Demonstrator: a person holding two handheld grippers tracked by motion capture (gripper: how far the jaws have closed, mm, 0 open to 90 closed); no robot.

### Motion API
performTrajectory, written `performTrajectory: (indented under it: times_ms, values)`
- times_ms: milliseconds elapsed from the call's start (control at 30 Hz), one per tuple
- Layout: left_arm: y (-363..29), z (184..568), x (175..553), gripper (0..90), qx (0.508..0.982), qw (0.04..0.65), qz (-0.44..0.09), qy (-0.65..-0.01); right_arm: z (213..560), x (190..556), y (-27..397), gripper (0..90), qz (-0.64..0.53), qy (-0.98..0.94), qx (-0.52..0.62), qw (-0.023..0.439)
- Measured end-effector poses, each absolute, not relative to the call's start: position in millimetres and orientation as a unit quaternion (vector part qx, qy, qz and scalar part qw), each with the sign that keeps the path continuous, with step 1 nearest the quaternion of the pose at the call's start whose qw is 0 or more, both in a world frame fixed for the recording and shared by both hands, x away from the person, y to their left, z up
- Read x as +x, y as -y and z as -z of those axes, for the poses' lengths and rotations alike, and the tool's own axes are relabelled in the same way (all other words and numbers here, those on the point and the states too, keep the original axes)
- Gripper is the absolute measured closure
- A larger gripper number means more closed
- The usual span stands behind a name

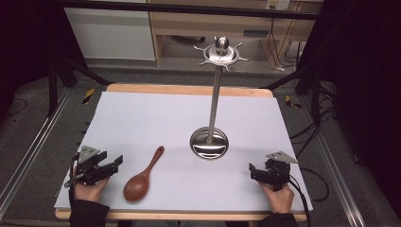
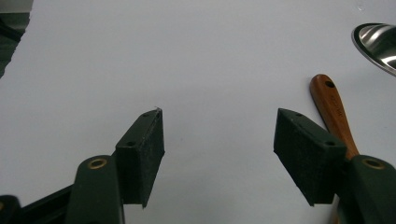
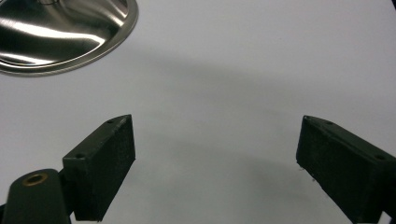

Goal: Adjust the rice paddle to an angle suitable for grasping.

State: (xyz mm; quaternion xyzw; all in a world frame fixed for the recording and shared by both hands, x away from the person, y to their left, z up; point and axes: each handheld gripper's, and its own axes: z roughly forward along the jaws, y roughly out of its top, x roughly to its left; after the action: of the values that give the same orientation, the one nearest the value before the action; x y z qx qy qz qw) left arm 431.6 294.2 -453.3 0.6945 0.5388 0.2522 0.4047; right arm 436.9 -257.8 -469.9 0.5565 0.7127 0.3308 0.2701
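Both claws gape empty: left claw (image 1: 116, 163), right claw (image 1: 254, 171). Wooden spoon (image 1: 142, 178) lies flat on the desk (image 1: 142, 118); pinch the thin handle off-centre and it likely twists out.

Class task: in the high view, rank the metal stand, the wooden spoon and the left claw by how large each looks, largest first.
1. Metal stand, tallest by far, from its round base to its hooked top.
2. Wooden spoon.
3. Left claw, open and empty; with the hand holding it, it looks about as long as the spoon, so that ranking is unsure.
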Motion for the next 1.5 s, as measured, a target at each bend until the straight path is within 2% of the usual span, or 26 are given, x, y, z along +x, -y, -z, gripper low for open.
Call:
performTrajectory:
  times_ms: [467, 1500]
  values:
    - [-285, 447, 427, 34.9, 0.707, 0.409, -0.244, -0.522, 469, 434, 260, 11.8, -0.333, -0.707, 0.562, 0.271]
    - [-250, 430, 429, 34.2, 0.747, 0.406, -0.223, -0.476, 468, 429, 253, 11.1, -0.324, -0.718, 0.549, 0.280]
